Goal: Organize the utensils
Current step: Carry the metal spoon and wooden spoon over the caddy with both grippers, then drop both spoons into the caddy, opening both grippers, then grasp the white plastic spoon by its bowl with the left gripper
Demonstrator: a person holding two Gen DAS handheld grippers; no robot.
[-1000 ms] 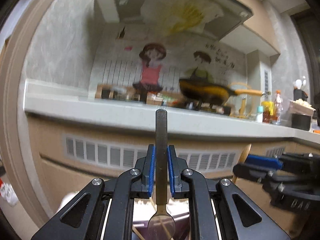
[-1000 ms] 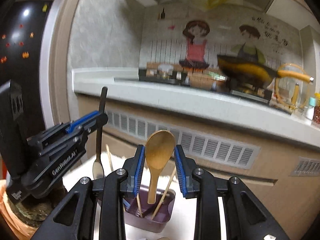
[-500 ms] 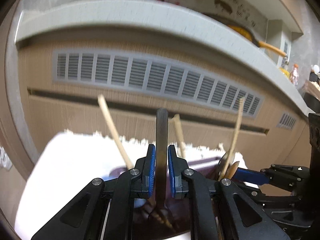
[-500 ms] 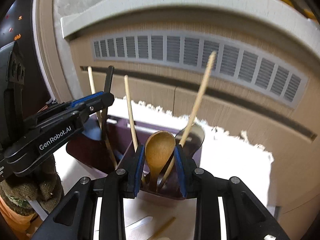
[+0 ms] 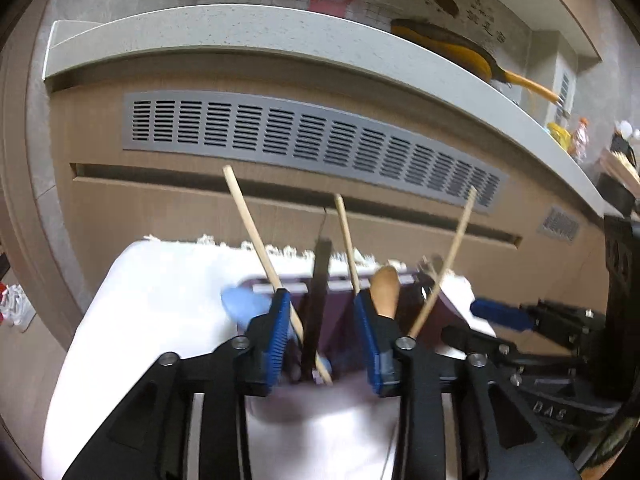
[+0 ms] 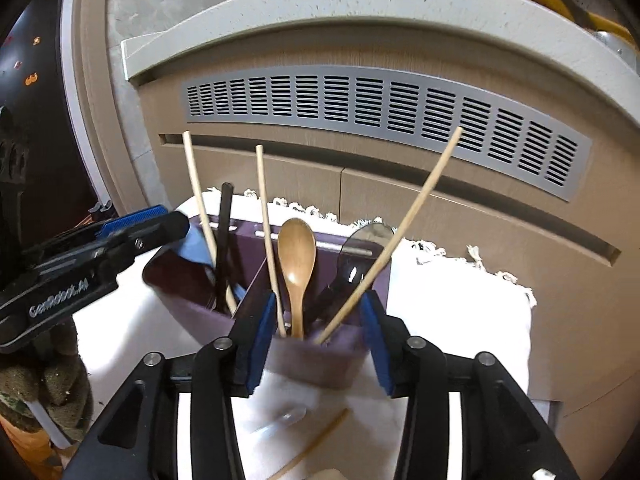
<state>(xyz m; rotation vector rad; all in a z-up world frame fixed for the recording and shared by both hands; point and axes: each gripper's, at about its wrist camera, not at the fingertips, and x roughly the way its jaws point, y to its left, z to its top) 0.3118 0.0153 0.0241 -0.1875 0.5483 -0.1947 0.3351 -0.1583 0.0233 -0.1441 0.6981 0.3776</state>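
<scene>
Right gripper: the right gripper (image 6: 318, 330) had just been opening; its jaws stood apart around the wooden spoon (image 6: 297, 268), pads clear of it; the spoon stood in the right compartment of the purple holder (image 6: 320, 360); a snagged withdrawal could have tipped it.
Left gripper: the left gripper (image 5: 322, 338) had likewise just been opening; the black-handled spoon (image 5: 316, 300) stood loose between its pads in the left compartment.
Chopsticks: leaning chopsticks (image 6: 404, 236) crossed both gaps; a pad could have flicked one out.
Cloth: one chopstick (image 6: 312, 448) lay loose near the white cloth's (image 6: 460, 300) near edge, unsorted.
</scene>
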